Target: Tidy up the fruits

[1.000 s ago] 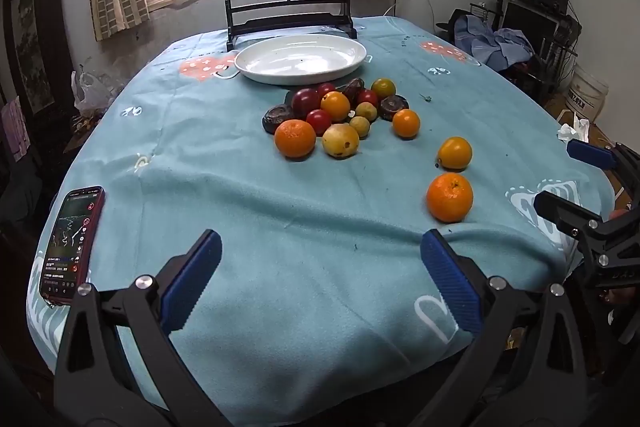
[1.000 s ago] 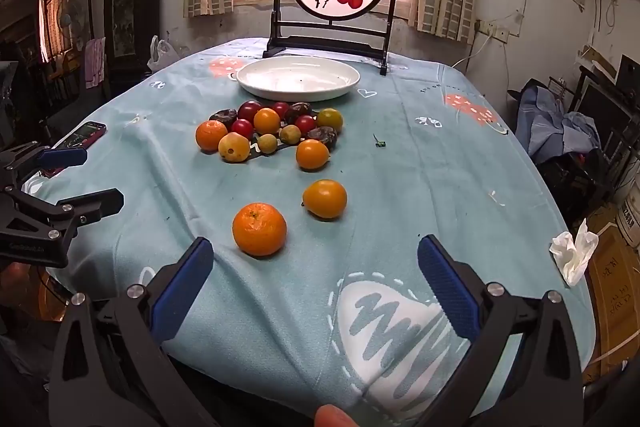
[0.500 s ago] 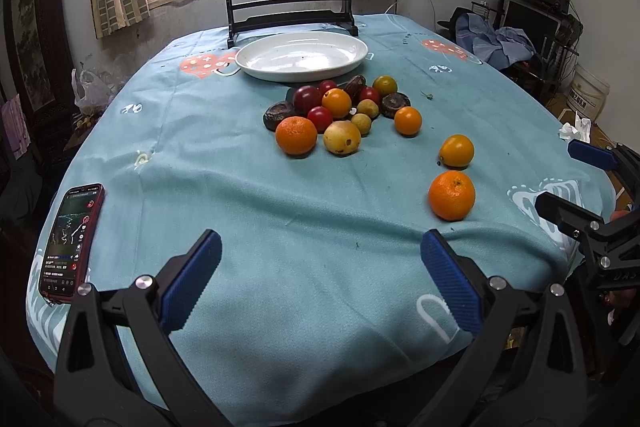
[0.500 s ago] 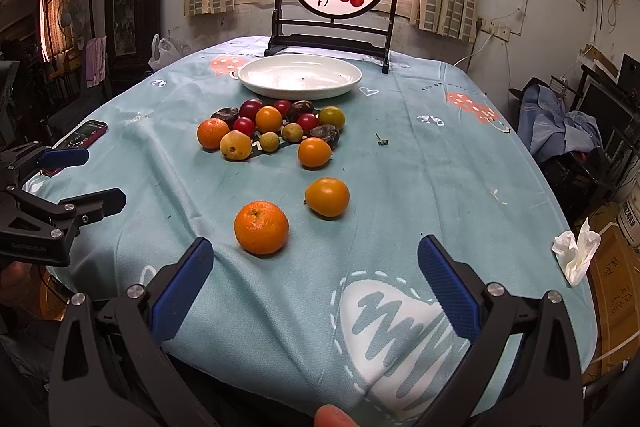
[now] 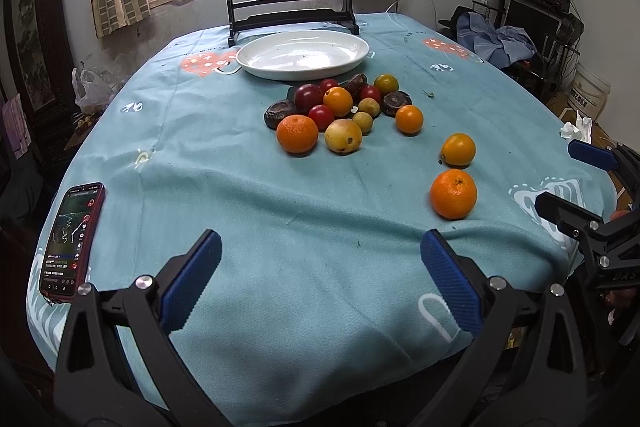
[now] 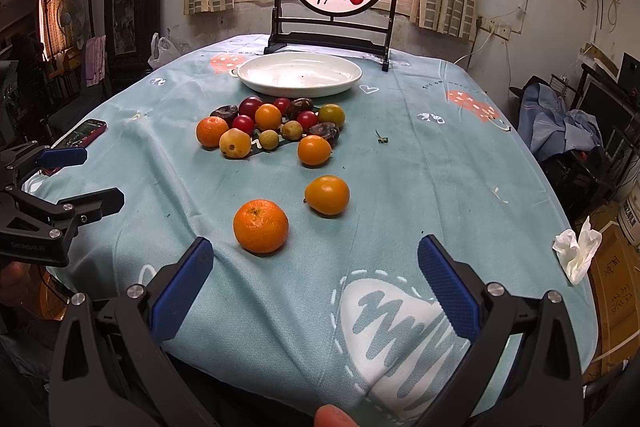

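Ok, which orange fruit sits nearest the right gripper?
The dimpled mandarin, alone just ahead of the right gripper; the smooth orange fruit lies farther back.

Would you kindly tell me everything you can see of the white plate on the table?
The white plate is a shallow, glossy oval dish, seemingly ceramic, holding no fruit, only a few dark specks. It sits flat on the blue tablecloth at the far side, just before the dark-framed screen, with the fruit cluster immediately on its near side. Neither tool touches it.
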The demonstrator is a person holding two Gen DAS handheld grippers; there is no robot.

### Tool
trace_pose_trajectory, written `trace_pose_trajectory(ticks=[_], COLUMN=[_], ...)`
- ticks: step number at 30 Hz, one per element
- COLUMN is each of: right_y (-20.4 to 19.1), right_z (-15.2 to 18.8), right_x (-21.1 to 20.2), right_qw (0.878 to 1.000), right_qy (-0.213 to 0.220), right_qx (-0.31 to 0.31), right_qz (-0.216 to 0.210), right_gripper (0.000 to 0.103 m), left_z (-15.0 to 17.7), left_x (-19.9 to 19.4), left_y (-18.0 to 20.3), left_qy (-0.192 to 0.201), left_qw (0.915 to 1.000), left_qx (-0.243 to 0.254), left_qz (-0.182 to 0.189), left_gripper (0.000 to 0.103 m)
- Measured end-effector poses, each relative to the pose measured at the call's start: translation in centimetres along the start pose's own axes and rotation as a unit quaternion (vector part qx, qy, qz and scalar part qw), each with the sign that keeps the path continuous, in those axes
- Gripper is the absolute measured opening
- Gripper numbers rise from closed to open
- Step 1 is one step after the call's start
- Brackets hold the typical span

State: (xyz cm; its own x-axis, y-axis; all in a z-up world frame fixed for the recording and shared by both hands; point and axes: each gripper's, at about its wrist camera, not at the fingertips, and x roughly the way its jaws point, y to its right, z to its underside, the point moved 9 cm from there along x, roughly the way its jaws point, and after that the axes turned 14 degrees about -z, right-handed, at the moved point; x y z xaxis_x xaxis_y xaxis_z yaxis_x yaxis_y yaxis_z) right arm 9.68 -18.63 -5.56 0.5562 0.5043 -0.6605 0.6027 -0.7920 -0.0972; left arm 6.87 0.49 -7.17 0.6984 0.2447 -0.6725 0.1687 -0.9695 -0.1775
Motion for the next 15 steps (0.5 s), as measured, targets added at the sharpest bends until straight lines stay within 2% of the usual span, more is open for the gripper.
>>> trace_pose_trajectory(ticks=[15], right_y=[-0.22], right_z=[0.46], right_x=[0.54], right_qw=[1.0], right_qy=[-0.002], right_qx=[0.001], right_qz=[0.0], right_gripper=[0.102], left_z=[0.03], left_x=[0.0], left_y=[-0.02], left_qy=[-0.002], left_qw=[1.0], left_qx=[0.0], left_qz=[-0.001], left_gripper=[0.101])
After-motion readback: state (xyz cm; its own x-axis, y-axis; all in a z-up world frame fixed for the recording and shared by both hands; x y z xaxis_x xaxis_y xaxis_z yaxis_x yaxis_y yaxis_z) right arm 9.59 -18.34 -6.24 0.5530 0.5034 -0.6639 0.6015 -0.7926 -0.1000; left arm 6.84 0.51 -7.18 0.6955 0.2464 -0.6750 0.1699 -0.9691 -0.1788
